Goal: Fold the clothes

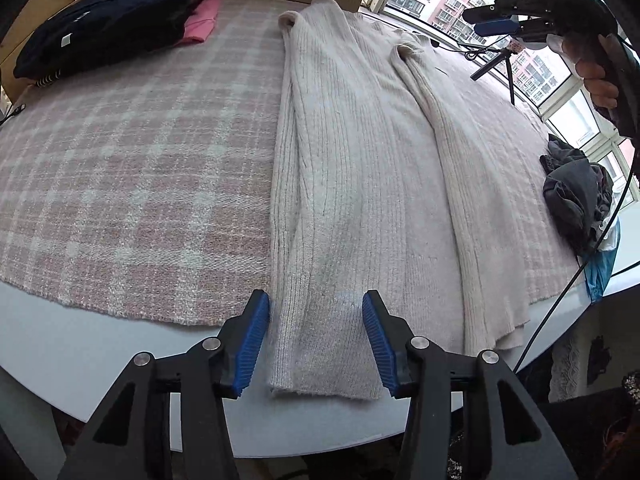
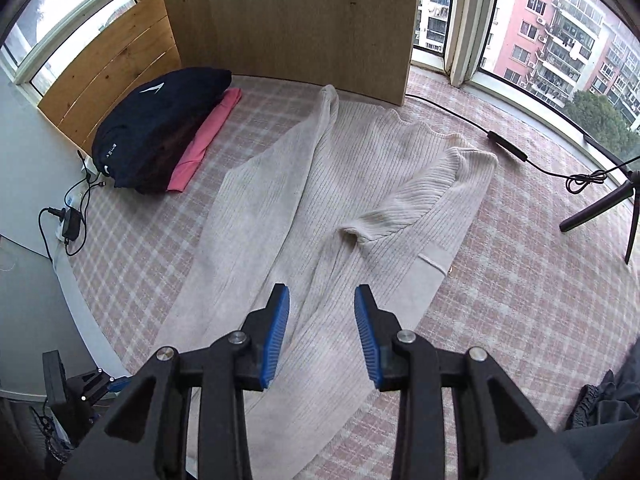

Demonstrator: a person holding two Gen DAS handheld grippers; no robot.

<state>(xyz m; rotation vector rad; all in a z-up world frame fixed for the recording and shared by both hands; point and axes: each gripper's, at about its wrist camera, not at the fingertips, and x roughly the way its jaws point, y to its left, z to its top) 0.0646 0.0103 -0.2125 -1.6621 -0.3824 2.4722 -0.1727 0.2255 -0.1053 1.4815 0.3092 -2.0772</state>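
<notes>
On the plaid cloth (image 2: 520,320) lies the sweater (image 1: 352,184), cream, ribbed, spread lengthwise with both sides turned in; its hem end overhangs onto the white table (image 1: 80,340) nearest me. I hold the left gripper (image 1: 316,340) above that hem, jaws apart, pads clear of the knit, with the hem strip showing between them. I hold the right gripper (image 2: 322,334) higher over the middle of the sweater, jaws likewise apart and holding nothing.

Procedure for the step, as I judge it: fold the long strip crosswise.
1. I lower each gripper to one hem corner and take all layers, not only the top one.
2. I close fully before lifting; ribbed knit stretches and slips.
3. I raise both corners together and carry them toward the collar, keeping the edge straight.
4. I watch the right sleeve (image 2: 420,196): it lies bent across the body, and I judge it could drag out of line.

Limits of view:
- The hem's right corner in the left view sits partly behind a finger.
- The right view cuts the hem off behind its own gripper.
- How many layers lie under the folded sides I cannot tell.
- A dark stack (image 2: 160,128) and a grey heap (image 1: 576,200) sit well apart from the sweater; what garments they are I cannot make out.
</notes>
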